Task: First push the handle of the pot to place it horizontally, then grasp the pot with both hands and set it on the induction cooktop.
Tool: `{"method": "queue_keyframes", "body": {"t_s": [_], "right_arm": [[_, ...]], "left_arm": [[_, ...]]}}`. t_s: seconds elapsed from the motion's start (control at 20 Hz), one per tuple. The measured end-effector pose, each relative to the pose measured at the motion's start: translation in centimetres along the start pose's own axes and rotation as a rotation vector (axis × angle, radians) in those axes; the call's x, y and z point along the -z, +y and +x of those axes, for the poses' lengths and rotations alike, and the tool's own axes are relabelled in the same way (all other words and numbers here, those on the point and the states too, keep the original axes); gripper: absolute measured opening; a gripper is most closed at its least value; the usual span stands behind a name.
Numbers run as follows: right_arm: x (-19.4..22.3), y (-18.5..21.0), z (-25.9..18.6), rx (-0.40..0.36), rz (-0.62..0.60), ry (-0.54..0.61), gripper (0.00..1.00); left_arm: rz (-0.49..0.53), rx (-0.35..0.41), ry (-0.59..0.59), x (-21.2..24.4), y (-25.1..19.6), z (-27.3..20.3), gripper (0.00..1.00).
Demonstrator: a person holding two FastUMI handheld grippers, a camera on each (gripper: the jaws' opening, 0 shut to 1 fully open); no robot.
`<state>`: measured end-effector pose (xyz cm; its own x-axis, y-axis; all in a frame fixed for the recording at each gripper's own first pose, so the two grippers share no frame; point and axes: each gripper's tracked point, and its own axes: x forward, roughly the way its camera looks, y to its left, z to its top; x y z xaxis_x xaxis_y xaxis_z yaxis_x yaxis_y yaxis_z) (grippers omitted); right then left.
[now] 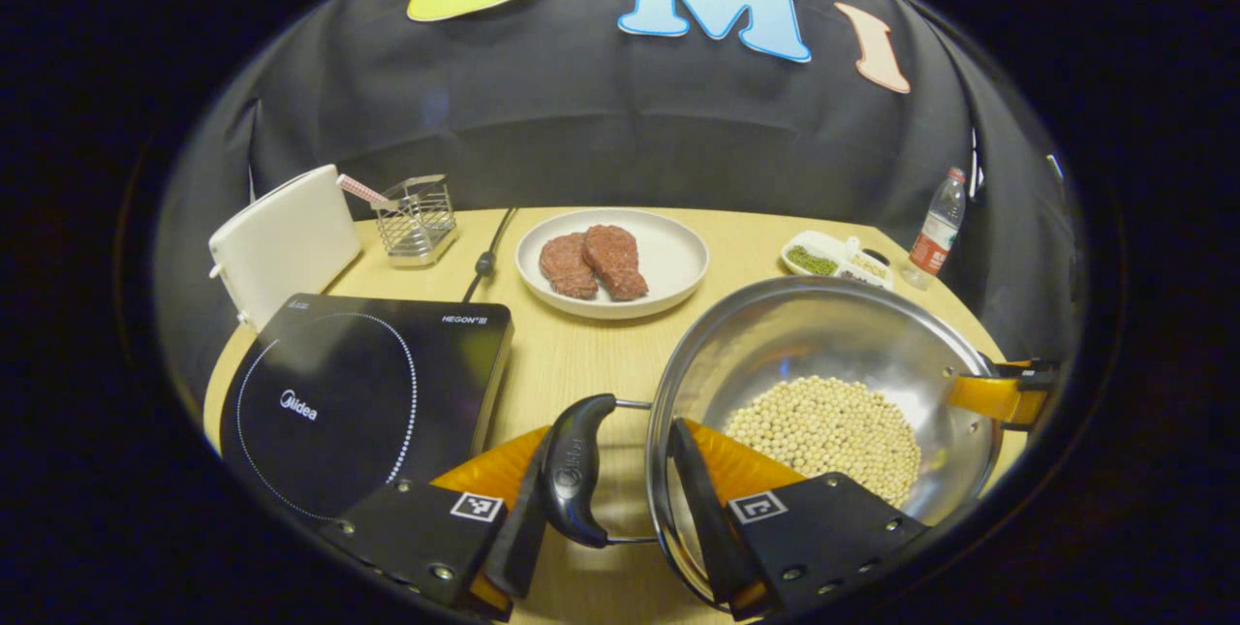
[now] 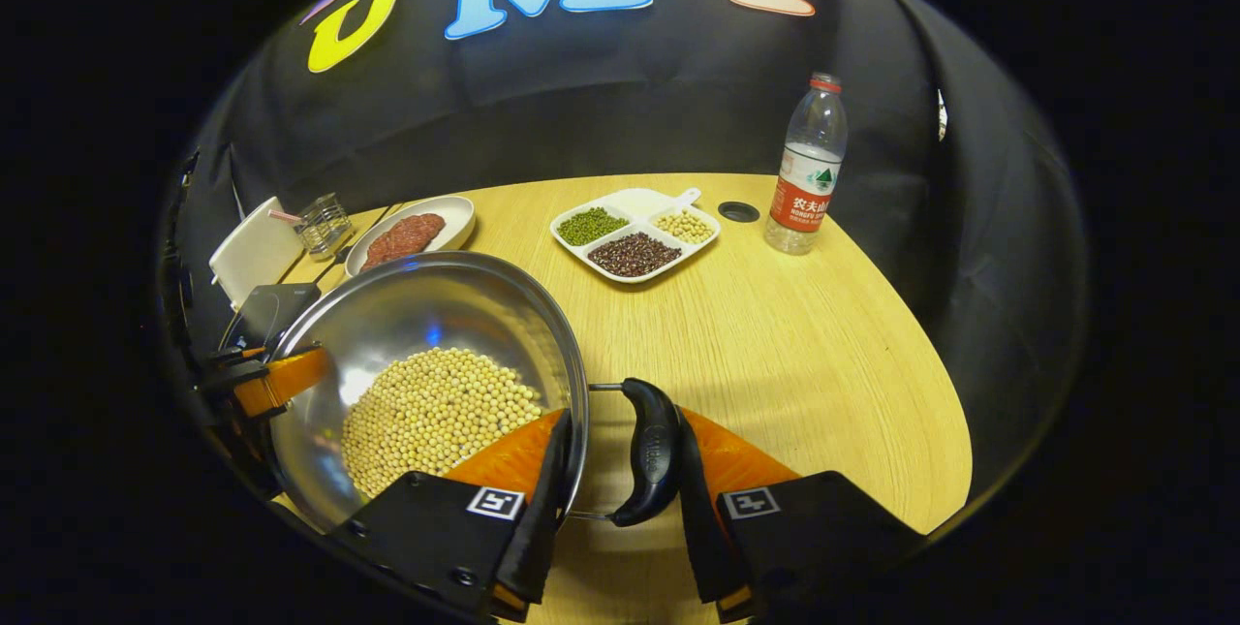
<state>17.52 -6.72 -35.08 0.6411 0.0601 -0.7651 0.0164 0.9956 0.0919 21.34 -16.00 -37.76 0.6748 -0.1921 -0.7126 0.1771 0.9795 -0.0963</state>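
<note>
The shiny steel pot, holding pale yellow soybeans, sits on the light wooden counter, at 3 o'clock from the black glass induction cooktop in the left gripper view. The left claw straddles the pot's black side handle and rim, one finger outside the handle, the other inside the pot wall. The right claw brackets the opposite black handle likewise. Whether either claw presses firmly, I cannot tell. A white plate of red meat lies at 12 o'clock.
</note>
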Motion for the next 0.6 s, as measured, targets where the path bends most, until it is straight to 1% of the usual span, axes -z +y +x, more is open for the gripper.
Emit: {"method": "queue_keyframes", "body": {"t_s": [0.1,0.15,0.2,0.25,0.3,0.35,0.4,0.45,0.5,0.55,0.6], "right_arm": [[-0.1,0.2,0.1,-0.002,0.003,-0.004,0.48],[-0.3,0.1,-0.3,-0.009,0.004,-0.005,0.48],[-0.2,0.2,0.0,-0.009,0.001,-0.008,0.45],[-0.3,0.1,0.0,-0.007,-0.007,-0.011,0.48],[-0.4,0.1,0.0,-0.004,-0.011,-0.013,0.45],[-0.4,0.1,0.0,-0.004,-0.015,-0.011,0.48],[-0.4,0.1,0.2,-0.007,-0.014,-0.011,0.45],[-0.4,0.0,0.2,-0.007,-0.014,-0.005,0.48],[-0.3,0.0,0.2,-0.009,-0.009,0.005,0.44],[-0.3,0.0,0.0,-0.009,-0.001,0.009,0.44],[-0.5,0.1,-0.3,-0.009,-0.001,0.008,0.51]], "left_arm": [[-0.006,-0.004,-0.001,-0.1,0.0,-0.1,0.66],[-0.005,-0.003,-0.005,0.0,-0.1,-0.2,0.65],[-0.003,0.001,-0.009,-0.1,-0.1,-0.2,0.63],[-0.004,0.002,-0.010,-0.1,-0.2,-0.4,0.60],[-0.006,0.003,-0.012,-0.3,-0.1,-0.4,0.62],[-0.006,0.000,-0.014,-0.3,-0.2,-0.5,0.61],[-0.002,-0.005,-0.013,-0.4,-0.2,-0.5,0.60],[0.001,-0.010,-0.013,-0.5,-0.3,-0.7,0.60],[0.002,-0.015,-0.010,-0.6,-0.3,-0.8,0.60],[0.004,-0.016,-0.007,-0.7,-0.3,-0.9,0.60],[0.004,-0.013,-0.010,-1.0,-0.3,-1.1,0.60]]}}
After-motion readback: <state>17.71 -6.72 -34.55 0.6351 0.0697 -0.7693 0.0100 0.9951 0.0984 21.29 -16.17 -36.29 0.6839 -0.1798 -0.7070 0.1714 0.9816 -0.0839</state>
